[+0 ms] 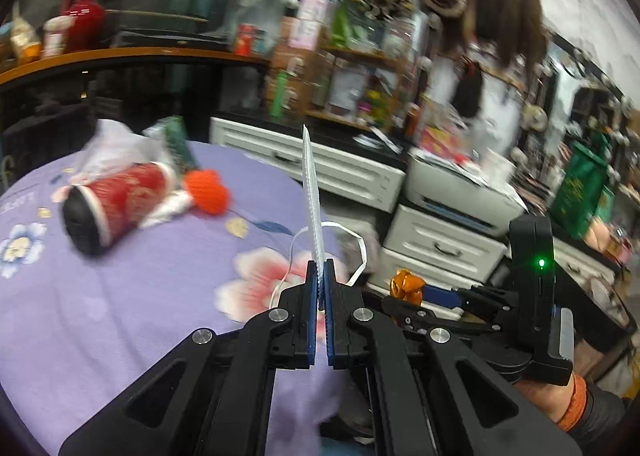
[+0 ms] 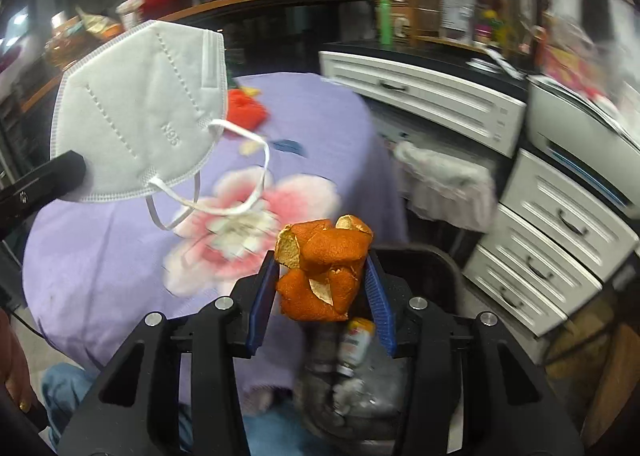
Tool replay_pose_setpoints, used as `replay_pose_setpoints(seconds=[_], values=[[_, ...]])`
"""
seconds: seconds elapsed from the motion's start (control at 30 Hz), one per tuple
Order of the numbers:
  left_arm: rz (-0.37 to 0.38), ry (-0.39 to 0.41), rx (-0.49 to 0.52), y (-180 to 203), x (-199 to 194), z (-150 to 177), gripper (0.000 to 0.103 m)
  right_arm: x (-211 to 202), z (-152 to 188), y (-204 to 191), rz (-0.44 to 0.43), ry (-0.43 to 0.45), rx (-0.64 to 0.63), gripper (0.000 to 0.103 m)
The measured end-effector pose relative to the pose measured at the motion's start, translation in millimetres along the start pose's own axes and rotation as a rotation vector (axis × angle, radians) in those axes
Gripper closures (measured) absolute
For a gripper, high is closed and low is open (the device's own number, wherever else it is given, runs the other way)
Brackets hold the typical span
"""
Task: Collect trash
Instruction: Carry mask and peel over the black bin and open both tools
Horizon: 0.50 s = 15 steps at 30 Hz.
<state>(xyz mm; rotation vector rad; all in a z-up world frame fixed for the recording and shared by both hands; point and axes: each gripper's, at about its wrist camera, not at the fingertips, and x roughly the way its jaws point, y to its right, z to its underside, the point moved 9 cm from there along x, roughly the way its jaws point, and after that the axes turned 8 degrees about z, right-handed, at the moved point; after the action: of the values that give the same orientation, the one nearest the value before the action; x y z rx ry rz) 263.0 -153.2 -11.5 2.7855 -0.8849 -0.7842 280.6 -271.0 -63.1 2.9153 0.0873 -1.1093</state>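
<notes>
My left gripper (image 1: pixel 319 280) is shut on a white N95 face mask (image 1: pixel 311 192), seen edge-on with its ear loops dangling; the right wrist view shows the mask (image 2: pixel 144 116) flat, held up over the purple flowered tablecloth (image 2: pixel 320 128). My right gripper (image 2: pixel 320 276) is shut on a clump of orange peel (image 2: pixel 320 272) between its blue pads. It hangs over a dark bin (image 2: pixel 436 268) holding a squashed bottle (image 2: pixel 354 344) and other rubbish. In the left wrist view the right gripper (image 1: pixel 416 292) with the orange peel (image 1: pixel 406 286) shows at the right.
On the tablecloth (image 1: pixel 120 316) lie a red paper cup (image 1: pixel 112 204) on its side, an orange knitted thing (image 1: pixel 208 192) and crumpled plastic (image 1: pixel 116 144). White drawer cabinets (image 2: pixel 540 256) and cluttered shelves (image 1: pixel 340 68) stand beyond the table's right edge. A white cloth (image 2: pixel 444 180) hangs beside the cabinets.
</notes>
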Motion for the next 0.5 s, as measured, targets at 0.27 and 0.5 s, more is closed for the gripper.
replay_pose_setpoints(seconds=[0.27, 0.5], values=[[0.086, -0.133, 0.06, 54.3, 54.4, 39.9, 0.099, -6.8, 39.9, 79.6, 0.098, -0.036, 0.111, 0.059], [0.095, -0.297, 0.088, 73.3, 109.4, 89.3, 0.099, -3.5, 67.2, 127.1, 0.147, -0.065, 0.186, 0.059]])
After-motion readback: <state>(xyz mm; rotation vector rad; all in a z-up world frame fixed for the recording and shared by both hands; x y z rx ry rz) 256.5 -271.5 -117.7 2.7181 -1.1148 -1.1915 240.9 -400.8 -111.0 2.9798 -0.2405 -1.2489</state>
